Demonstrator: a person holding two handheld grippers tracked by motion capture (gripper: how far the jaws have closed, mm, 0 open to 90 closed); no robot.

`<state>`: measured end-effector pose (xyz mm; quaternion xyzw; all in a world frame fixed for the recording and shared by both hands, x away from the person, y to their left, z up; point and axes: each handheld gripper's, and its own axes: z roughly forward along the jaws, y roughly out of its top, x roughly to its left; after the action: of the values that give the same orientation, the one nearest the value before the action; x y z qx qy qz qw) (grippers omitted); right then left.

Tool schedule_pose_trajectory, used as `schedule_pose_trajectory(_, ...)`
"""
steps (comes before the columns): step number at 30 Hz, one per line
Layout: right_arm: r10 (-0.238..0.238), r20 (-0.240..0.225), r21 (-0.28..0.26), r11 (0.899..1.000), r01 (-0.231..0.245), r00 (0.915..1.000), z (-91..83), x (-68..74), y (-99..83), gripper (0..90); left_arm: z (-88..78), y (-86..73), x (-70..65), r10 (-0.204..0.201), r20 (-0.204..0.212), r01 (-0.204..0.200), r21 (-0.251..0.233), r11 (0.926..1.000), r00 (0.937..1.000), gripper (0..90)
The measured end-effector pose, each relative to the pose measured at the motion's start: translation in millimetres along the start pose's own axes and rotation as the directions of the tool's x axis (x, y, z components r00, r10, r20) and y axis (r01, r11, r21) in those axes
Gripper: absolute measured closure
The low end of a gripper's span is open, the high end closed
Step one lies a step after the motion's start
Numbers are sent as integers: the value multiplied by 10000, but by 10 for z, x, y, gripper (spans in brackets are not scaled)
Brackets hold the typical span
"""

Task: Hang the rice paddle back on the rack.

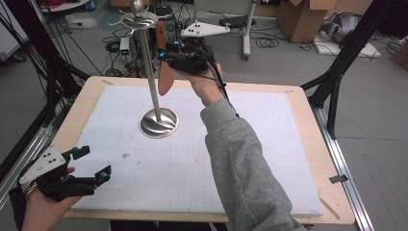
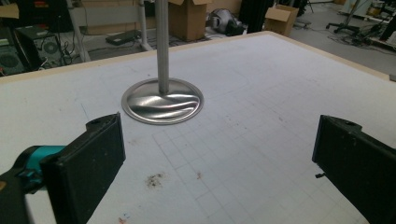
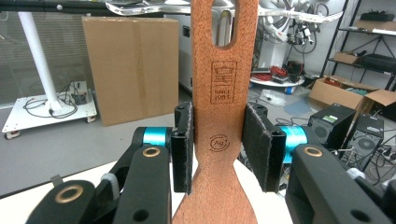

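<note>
Your right gripper [image 3: 217,147] clamps the spatula [image 3: 219,116] up by the stand's [image 1: 153,82] top hooks, left gripper [image 2: 219,158] open near its base, so a nudge could tip the stand or miss the hook.

spatula [image 3: 223,116]: reddish-brown wood, stamped marks | stand [image 1: 155,91]: shiny silver metal | right tool [image 3: 217,149]: black pads, teal and brass accents | left tool [image 2: 219,154]: black, teal detail | counter [image 1: 269,159]: white faint-grid mat, pale wood rim | sleeve [image 1: 245,163]: grey
</note>
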<state>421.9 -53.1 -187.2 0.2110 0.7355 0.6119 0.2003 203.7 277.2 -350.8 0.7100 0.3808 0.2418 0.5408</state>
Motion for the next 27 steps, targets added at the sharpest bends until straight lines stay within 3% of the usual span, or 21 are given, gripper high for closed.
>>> schedule_pose_trajectory(27,159,-201,141,9998,-156,9997,63,-6,-50,636,48,-13,-23,15,145,-18,157,9999,9999,29)
